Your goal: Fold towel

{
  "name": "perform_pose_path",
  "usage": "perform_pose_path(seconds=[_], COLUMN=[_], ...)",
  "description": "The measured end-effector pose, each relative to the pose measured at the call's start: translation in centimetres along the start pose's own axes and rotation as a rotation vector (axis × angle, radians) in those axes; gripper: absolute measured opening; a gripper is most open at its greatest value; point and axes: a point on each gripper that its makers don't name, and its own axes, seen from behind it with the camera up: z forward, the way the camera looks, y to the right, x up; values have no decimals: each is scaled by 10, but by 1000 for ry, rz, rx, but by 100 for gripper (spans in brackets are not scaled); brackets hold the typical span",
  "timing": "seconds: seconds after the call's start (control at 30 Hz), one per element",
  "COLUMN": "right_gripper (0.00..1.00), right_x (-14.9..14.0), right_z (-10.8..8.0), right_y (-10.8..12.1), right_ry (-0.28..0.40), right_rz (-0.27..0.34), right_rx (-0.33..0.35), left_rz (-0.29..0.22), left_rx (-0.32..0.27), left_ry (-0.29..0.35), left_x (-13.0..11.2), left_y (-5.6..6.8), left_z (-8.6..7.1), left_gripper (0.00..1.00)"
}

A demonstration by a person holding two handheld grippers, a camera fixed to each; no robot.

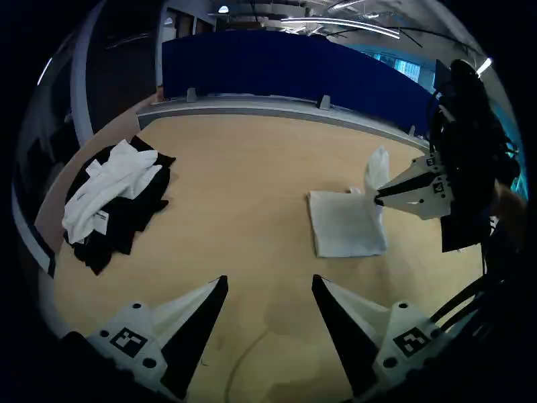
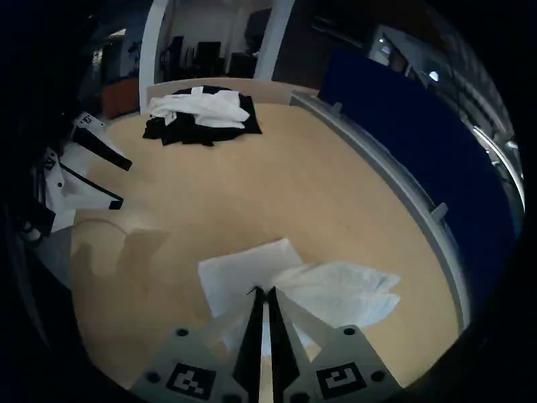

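A white towel (image 1: 346, 225) lies partly folded on the right part of the wooden table (image 1: 235, 181). Its far corner is pulled up off the table by my right gripper (image 1: 379, 199), which is shut on the cloth. In the right gripper view the two fingers of that gripper (image 2: 264, 292) are closed on the towel (image 2: 241, 272), with a raised flap (image 2: 335, 292) draped to their right. My left gripper (image 1: 268, 279) stands open over bare table, well short of the towel, with nothing between its fingers. The left gripper (image 2: 126, 183) also shows open at the table's left edge in the right gripper view.
A pile of white and black clothes (image 1: 114, 195) lies at the left end of the table (image 2: 201, 114). A blue partition (image 1: 288, 67) runs along the far edge. Bare wood lies between the pile and the towel.
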Motion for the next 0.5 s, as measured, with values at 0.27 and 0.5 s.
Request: perform_pose_path(seconds=[0.27, 0.5], right_gripper=[5, 9], right_x=[-14, -16], right_z=[54, 58], right_y=[-41, -43], right_ry=[-53, -58], right_rz=[20, 64], right_rx=[75, 85], left_rz=[-21, -28], left_rx=[11, -2], left_ry=[-4, -5], left_x=[-9, -10], left_y=[-7, -4], left_z=[0, 2], left_gripper=[93, 93])
